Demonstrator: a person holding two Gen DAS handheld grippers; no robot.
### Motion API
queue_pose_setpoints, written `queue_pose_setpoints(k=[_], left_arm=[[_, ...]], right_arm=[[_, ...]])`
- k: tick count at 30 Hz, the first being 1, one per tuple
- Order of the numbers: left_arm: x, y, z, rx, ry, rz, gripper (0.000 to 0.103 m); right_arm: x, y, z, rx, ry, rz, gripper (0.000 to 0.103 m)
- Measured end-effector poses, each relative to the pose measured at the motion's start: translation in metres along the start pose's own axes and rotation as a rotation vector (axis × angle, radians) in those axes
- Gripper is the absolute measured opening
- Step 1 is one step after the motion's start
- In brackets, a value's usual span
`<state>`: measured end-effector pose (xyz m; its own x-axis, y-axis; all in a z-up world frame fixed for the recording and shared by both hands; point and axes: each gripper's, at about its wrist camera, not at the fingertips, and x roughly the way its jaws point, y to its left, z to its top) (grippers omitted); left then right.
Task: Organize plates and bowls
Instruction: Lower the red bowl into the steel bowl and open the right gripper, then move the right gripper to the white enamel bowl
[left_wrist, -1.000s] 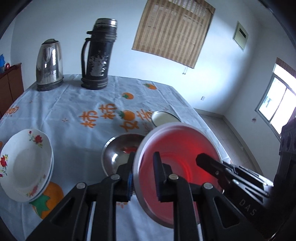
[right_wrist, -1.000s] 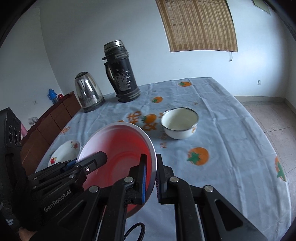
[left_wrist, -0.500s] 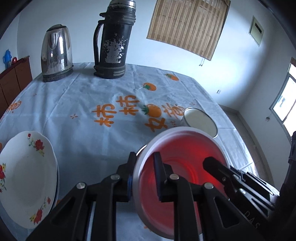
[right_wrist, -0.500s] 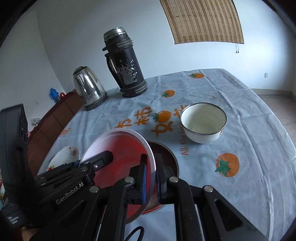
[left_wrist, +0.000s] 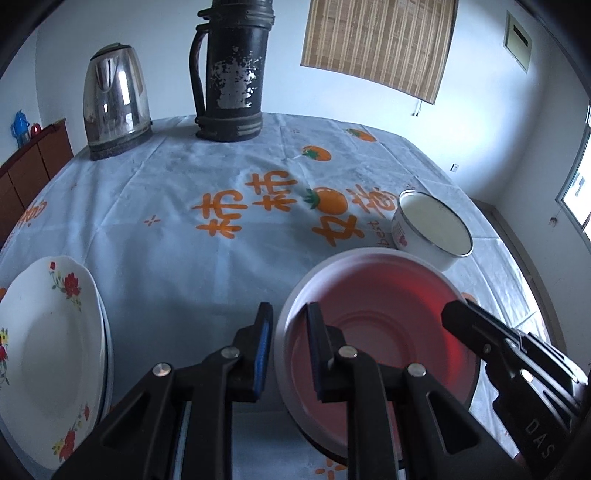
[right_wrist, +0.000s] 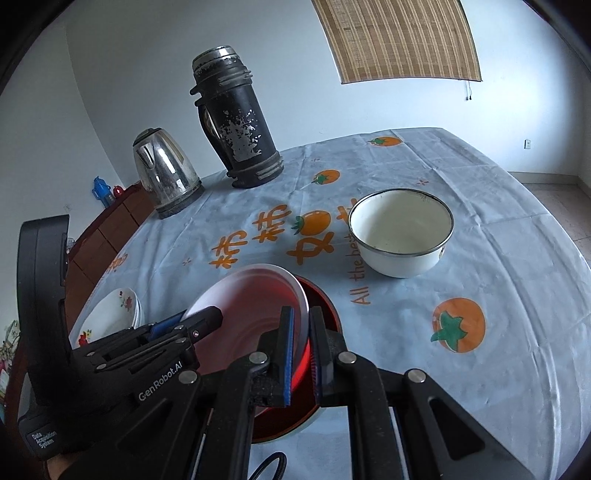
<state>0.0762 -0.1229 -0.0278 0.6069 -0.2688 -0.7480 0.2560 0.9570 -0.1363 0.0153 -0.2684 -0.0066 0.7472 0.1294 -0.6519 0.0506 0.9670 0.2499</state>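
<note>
The red plate (left_wrist: 376, 343) is round, so it has no long axis; its hollow face turns up and towards both cameras, tilted, with the right edge lower. It lies over a dark red-lined bowl (right_wrist: 325, 306) on the tablecloth (left_wrist: 221, 266), though whether it rests on the bowl is hard to tell. The left gripper (left_wrist: 290, 343) straddles the plate's left rim, its jaws only narrowly apart, and a sliver of gap shows beside the outer pad, so the hold looks loose. The right gripper (right_wrist: 302, 343) is clamped on the opposite rim. A white enamel bowl (right_wrist: 400, 236) sits just beyond; flowered plates (left_wrist: 48, 354) are stacked at left
</note>
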Motion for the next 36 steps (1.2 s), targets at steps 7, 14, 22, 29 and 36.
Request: queue_pose_setpoints(k=[7,14,22,29,36], left_arm=[[-0.011,0.001,-0.001,0.035,-0.085,0.111,0.075],[-0.029,0.005,-0.002,0.063,-0.217,0.21,0.095],[-0.025,0.007,-0.003,0.058,-0.217,0.226,0.097],[-0.022,0.01,-0.005,0.037,-0.207,0.217,0.098],[-0.022,0.012,-0.006,0.03,-0.204,0.22,0.098]], right_arm=[[-0.004,0.005,-0.003,-0.079,-0.057,-0.118,0.01],[-0.016,-0.008,-0.004,-0.008,-0.139,-0.071,0.048],[-0.021,-0.035,-0.002,0.121,-0.187,-0.102,0.059],[-0.022,-0.05,-0.002,0.19,-0.19,-0.106,0.059],[-0.022,-0.046,-0.001,0.159,-0.208,-0.136,0.059]])
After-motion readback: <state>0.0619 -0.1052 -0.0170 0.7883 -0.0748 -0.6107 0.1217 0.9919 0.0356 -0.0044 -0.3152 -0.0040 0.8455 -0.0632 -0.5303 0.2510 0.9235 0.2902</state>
